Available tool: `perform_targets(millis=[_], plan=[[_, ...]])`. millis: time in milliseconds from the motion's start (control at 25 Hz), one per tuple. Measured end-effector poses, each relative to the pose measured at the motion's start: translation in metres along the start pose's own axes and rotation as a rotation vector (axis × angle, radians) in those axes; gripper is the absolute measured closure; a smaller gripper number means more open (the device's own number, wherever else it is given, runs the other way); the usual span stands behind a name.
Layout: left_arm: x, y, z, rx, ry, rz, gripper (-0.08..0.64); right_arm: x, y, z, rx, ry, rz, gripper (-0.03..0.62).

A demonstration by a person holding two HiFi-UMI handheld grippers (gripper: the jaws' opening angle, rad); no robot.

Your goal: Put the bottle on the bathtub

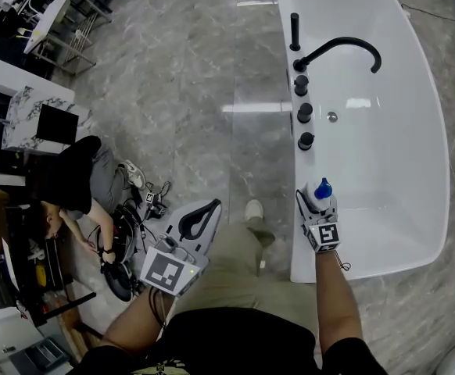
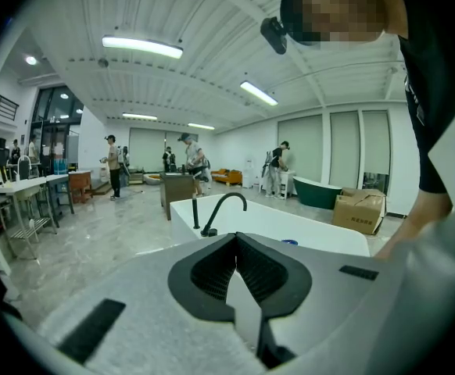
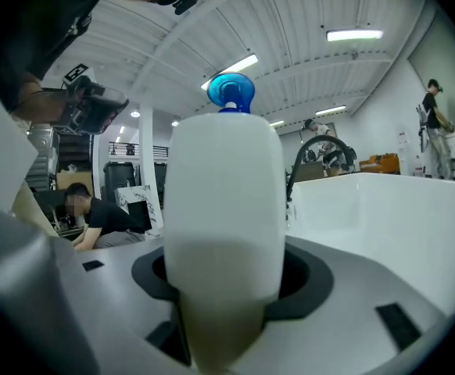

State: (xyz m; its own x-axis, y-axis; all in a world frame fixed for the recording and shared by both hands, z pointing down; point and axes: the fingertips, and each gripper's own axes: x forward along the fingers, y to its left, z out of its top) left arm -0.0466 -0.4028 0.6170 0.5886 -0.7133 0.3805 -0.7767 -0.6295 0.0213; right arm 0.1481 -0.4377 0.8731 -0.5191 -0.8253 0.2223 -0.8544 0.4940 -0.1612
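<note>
Bottle [image 3: 224, 186] gripped in the right tongs [image 1: 320, 203] hangs over the narrow bathtub [image 1: 299, 256] rim beneath them and, released off-centre, could topple, while the left tongs [image 1: 209, 209] idle, closed and empty.

Black tee [image 1: 235, 342] at the bottom, khaki trousers [image 1: 243, 276], pale shoe [image 1: 253, 209] mid-frame; grey left gripper [image 1: 212, 207] and right gripper [image 1: 320, 205] wear checkered cubes [image 1: 167, 270].

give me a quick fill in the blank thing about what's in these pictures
The right tongs are shut on a white bottle with a ____ cap.
The left tongs are shut and hold ____.
The bathtub has a curved faucet coloured ____.
Missing words: blue; nothing; black.
</note>
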Motion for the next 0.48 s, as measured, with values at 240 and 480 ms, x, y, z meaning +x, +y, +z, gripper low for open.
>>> perform_targets(millis=[240, 480], plan=[[0.004, -0.009, -0.004, 0.004, 0.009, -0.017, 0.551, 0.0, 0.009, -0.003, -0.038, 0.019, 0.032, 0.334], [-0.004, -0.015, 0.009, 0.007, -0.006, -0.015, 0.551, -0.014, 0.008, -0.027, -0.035, 0.078, 0.061, 0.33]])
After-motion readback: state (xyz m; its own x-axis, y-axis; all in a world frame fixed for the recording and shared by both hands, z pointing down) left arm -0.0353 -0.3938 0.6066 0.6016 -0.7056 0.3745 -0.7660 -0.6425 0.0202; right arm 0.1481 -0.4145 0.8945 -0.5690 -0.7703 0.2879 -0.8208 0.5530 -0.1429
